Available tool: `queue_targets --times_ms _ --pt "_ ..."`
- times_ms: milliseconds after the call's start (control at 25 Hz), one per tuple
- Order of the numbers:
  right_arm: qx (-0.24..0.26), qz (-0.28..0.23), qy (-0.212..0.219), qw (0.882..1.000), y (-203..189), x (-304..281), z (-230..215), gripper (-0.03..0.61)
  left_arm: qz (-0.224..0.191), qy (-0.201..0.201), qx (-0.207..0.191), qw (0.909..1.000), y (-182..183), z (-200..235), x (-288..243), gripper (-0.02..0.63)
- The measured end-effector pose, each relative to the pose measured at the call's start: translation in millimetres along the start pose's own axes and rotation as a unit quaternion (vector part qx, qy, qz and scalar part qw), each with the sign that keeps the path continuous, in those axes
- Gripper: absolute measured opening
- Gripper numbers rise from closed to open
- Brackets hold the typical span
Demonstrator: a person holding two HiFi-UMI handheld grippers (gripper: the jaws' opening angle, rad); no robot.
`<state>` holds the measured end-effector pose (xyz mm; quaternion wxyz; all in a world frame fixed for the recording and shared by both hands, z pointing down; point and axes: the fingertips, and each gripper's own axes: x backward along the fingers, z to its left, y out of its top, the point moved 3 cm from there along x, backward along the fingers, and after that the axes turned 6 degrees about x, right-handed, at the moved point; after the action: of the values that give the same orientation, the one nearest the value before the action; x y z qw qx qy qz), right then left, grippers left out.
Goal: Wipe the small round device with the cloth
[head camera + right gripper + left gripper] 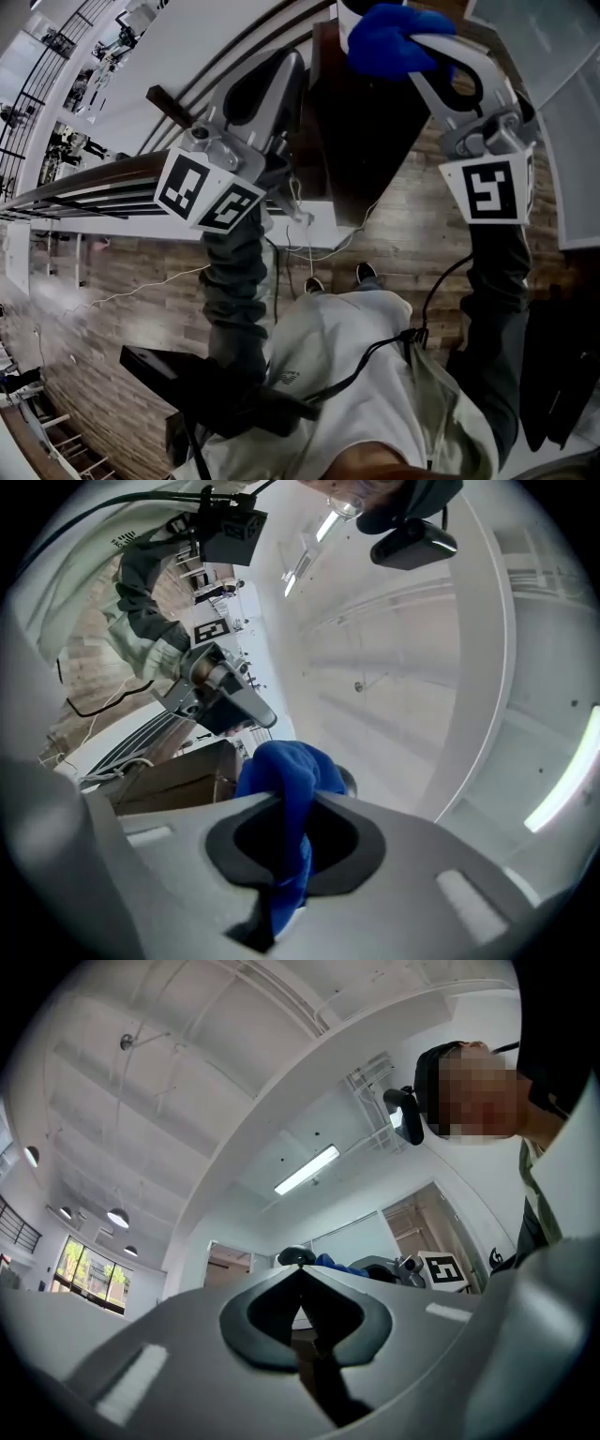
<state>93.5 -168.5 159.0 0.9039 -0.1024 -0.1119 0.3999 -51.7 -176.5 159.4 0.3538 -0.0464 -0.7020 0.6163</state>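
Note:
My right gripper (281, 808) is shut on a blue cloth (286, 771), which bunches over the jaw tips. Just behind the cloth a small dark round device (348, 781) peeks out, partly hidden. In the head view the same cloth (394, 37) sits at the top, at the tip of the right gripper (422, 47). My left gripper (286, 66) is held up beside it, its jaws closed together with nothing seen between them. From the left gripper (300, 1274) view, the round device (295, 1256) and the cloth (335, 1263) lie just beyond the tips.
A dark brown wooden panel (337, 122) stands between the two grippers. A white ledge (309, 220) with cables, railings (84, 192) and a wood floor (122, 281) lie below. The person's grey sleeves (234, 281) and white top fill the lower head view.

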Motion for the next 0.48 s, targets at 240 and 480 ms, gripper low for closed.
queue_targets --times_ms 240,480 --pt "0.004 -0.016 -0.038 0.999 20 -2 -53 0.029 0.0 0.001 0.007 1.0 8 -6 11 0.003" --pt "0.012 0.072 -0.036 0.997 12 -44 -93 0.029 0.0 0.008 0.002 1.0 9 -7 22 0.002"
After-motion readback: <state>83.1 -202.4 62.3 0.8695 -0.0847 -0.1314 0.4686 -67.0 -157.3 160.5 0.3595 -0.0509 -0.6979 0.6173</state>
